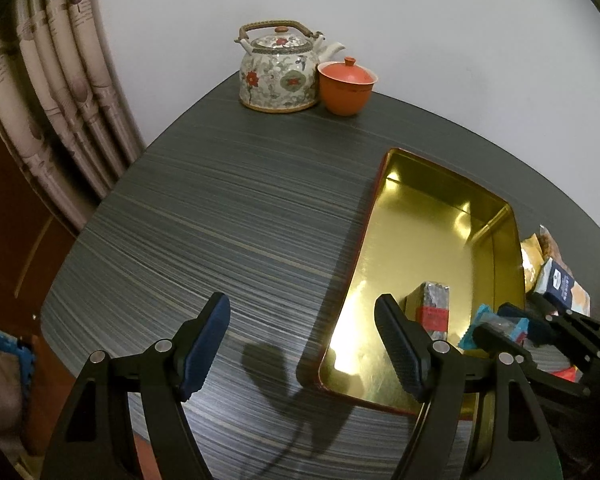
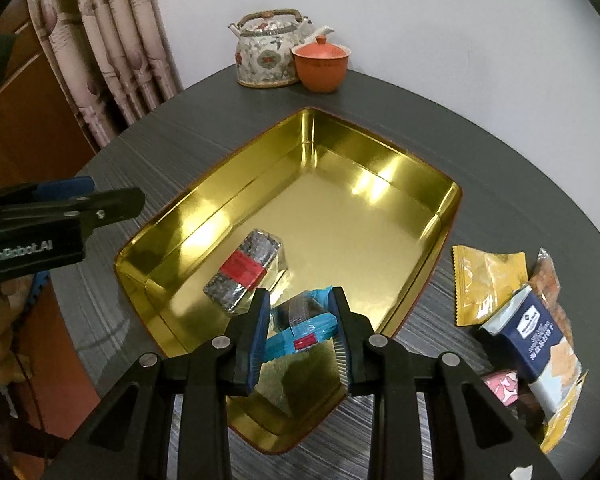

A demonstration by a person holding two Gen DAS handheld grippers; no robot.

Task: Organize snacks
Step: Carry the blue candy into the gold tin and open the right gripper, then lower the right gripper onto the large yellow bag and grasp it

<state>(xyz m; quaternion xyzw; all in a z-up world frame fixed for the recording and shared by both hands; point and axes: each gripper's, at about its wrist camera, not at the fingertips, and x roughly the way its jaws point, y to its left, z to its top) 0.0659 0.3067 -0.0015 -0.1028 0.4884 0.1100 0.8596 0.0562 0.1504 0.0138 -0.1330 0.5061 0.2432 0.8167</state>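
The right tool (image 2: 300, 334) pinches a blue-wrapped snack (image 2: 304, 326) above the gold tin's (image 2: 380, 152) near end, beside a red-banded packet (image 2: 246, 270) lying inside. The left tool (image 1: 300, 344) hangs spread, empty, over the worktop (image 1: 220, 208).

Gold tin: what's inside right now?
Inside the gold tin: one grey packet with red label. The right tongs hold a blue packet above it, hiding the near floor.

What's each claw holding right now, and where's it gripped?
The right claw pinches a blue-wrapped snack across its middle, above the gold tin. The left claw is open, holding nothing.
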